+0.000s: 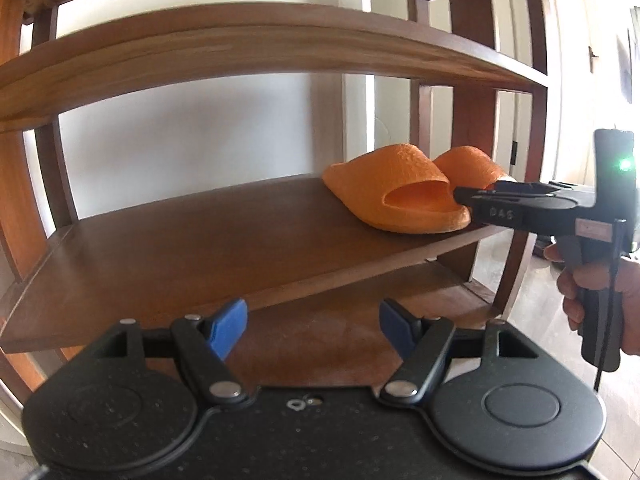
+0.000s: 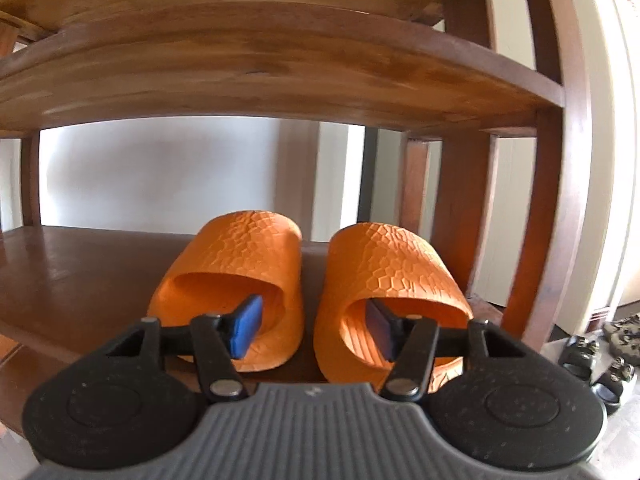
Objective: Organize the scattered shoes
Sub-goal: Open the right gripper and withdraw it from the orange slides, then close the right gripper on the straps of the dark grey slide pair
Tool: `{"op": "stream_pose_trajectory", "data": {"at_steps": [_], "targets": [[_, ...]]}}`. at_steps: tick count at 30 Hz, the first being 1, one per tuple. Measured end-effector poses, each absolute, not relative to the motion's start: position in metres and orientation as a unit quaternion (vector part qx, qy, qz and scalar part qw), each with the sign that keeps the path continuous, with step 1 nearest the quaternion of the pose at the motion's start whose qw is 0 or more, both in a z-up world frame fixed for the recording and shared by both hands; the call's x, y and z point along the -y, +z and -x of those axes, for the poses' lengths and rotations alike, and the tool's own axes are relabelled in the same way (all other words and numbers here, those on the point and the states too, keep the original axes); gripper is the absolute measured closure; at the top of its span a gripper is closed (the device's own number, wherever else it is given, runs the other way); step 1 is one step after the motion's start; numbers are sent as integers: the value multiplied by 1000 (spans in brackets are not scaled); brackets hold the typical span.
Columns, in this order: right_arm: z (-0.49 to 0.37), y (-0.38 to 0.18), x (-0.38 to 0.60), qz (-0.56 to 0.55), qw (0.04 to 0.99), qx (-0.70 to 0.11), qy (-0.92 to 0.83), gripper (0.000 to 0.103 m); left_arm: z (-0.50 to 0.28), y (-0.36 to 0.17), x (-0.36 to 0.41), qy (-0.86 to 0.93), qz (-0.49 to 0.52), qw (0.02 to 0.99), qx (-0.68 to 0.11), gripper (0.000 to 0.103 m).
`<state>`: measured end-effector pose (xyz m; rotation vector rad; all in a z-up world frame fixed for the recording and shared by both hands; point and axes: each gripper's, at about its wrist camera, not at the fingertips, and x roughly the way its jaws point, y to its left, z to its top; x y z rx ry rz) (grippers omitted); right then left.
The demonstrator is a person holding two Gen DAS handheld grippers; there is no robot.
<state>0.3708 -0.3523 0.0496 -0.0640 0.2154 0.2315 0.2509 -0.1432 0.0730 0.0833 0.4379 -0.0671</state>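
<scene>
Left gripper (image 1: 313,326) wide, empty; right gripper (image 2: 316,330) wide behind slippers (image 2: 240,280) at shelf (image 1: 180,248) edge.

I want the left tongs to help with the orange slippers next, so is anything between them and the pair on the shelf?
Only bare shelf lies between the open left tongs and the orange slippers. The right tongs are already at the pair, approaching from the right side.
</scene>
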Motion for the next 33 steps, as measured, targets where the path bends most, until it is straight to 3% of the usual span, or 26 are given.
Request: {"op": "stream_pose_trajectory", "data": {"at_steps": [8,12,16,25,33], "targets": [[-298,59,376,9,983,-86,162,42,-235,82,139,-44,-68,978,-193,29],[-239,28,391,7,958,-160,240,43,-221,70,137,-68,-109,970,-207,28],[-181,-23,392,45,925,-246,286,59,-202,43,141,-111,-150,955,-229,28],[-52,-112,423,20,886,-374,272,58,-188,5,143,-144,-172,937,-267,28],[-31,-130,417,12,877,-402,263,57,-189,5,134,-130,-165,940,-267,28]]}}
